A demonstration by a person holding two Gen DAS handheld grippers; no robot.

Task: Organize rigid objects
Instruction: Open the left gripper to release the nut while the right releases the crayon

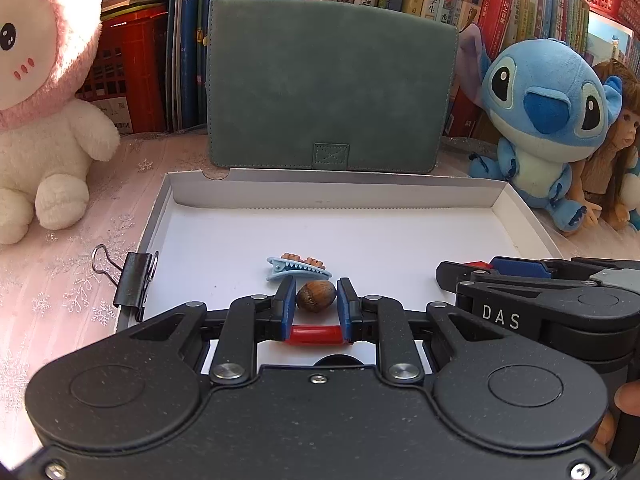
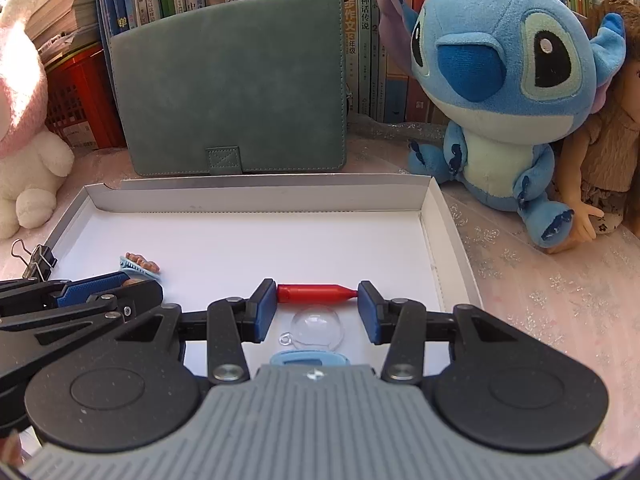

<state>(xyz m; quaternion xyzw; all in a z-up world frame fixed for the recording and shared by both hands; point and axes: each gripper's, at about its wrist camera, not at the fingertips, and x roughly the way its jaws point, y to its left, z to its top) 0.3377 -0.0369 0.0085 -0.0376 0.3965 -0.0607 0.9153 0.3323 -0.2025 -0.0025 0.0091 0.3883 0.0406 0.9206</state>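
Two grippers over one white tray.

Left wrist view: left gripper (image 1: 316, 302) pinches a brown nut (image 1: 315, 297) between its blue pads (image 1: 289, 304); jaws narrow, both pads against the nut's sides. A red tube-like piece (image 1: 316, 335) lies just below the nut, nearer the camera, spanning the gap between the fingers; whether it belongs to the gripper I cannot tell. Gripper angled down toward the tray (image 1: 400, 240) floor. Just beyond the nut, a light-blue hair clip (image 1: 298, 269) with an orange-brown ornament lies on the floor; contact with the nut uncertain. Black binder clip (image 1: 134, 284) clamped on the tray's left wall. Right gripper (image 1: 480, 270) enters from the right, low over the tray, fingers pointing left. A fingertip (image 1: 628, 398) shows at the right edge.

Right wrist view: right gripper (image 2: 317, 294) holds a red cap (image 2: 316, 293) lengthwise, blunt end on the left pad, pointed tip on the right; jaws at a middling gap set by the cap's length. Gripper tilted down over the tray (image 2: 452, 240). Under the fingers, on the tray floor, a clear dome (image 2: 316, 327) with a small ring loop, and nearer the camera a blue piece (image 2: 308, 359) half hidden by the gripper body. Left gripper (image 2: 132, 280) comes in from the left, its tip beside the hair clip (image 2: 140, 266). Binder clip (image 2: 38, 258) at the tray's left wall.

Behind the tray: green case (image 2: 228, 92) upright, blue plush (image 2: 496, 92) right, white-pink plush (image 1: 44, 92) left.
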